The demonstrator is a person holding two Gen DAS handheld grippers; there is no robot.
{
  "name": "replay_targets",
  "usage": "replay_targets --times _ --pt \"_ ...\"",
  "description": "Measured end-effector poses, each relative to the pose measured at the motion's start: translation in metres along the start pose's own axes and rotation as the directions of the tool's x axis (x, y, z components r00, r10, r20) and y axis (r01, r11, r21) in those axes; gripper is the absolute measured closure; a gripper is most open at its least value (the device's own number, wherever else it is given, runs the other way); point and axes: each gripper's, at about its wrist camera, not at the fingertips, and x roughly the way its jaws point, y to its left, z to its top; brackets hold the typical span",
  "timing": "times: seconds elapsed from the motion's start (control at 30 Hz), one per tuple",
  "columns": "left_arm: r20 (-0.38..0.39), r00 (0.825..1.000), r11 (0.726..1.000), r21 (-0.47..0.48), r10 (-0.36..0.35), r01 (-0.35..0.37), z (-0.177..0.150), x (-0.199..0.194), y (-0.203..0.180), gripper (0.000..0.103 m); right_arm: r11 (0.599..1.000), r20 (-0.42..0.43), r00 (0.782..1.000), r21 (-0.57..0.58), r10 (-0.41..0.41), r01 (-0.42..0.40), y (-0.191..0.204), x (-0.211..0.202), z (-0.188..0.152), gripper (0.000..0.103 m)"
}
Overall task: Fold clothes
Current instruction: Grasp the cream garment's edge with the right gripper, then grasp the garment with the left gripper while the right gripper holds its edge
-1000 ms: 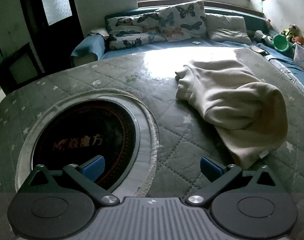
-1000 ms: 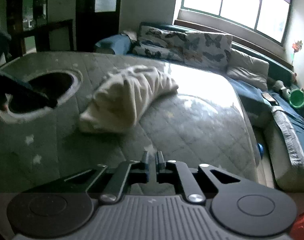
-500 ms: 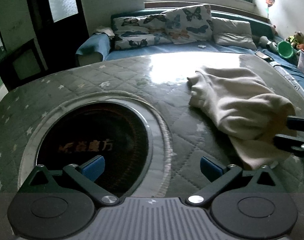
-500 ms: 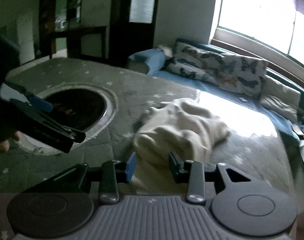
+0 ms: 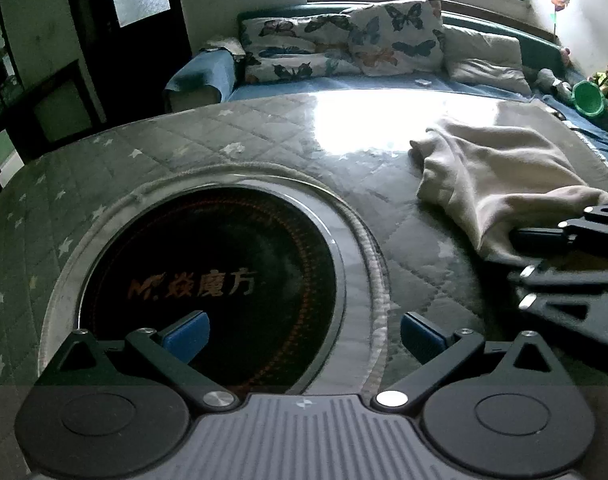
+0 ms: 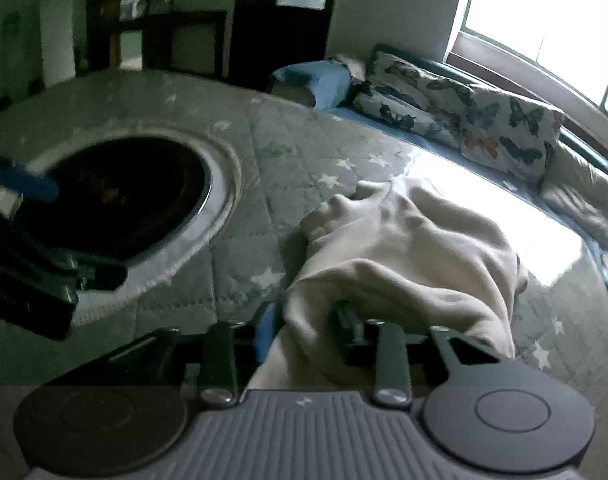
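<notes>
Right gripper has swung in onto the cream garment near the worktop's right edge, jaws closing on its hem; left gripper hangs released. Next: lift and spread.

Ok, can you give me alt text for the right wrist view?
The right claw is closing on the near edge of a crumpled cream fabric garment lying on a grey quilted star-patterned table cover. To the left sits a round black recessed cooktop, with butterfly-print cushions behind.
</notes>
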Motion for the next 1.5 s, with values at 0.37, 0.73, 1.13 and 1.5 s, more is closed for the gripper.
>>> replay_targets --times 0.37,0.73,1.13,1.5 --pt "0.007 1.0 1.0 -0.012 0.008 -0.008 0.0 -0.007 0.001 0.0 0.993 0.062 0.992 0.029 0.111 -0.113 -0.012 -0.053 -0.01 0.099" --pt "0.041 0.999 0.999 0.01 -0.032 0.032 -0.001 -0.022 -0.006 0.0 0.915 0.02 0.916 -0.067 0.4 -0.398 0.013 -0.147 -0.062 0.099" --pt "-0.077 0.975 0.976 0.047 -0.207 0.21 -0.029 -0.006 -0.014 0.009 0.91 0.014 0.91 -0.023 0.415 -0.415 0.014 -0.204 -0.104 0.099" --pt "-0.083 0.958 0.96 0.029 -0.275 0.278 -0.032 -0.017 -0.007 0.037 0.945 0.047 0.944 -0.006 0.326 -0.326 0.008 -0.199 -0.106 0.099"
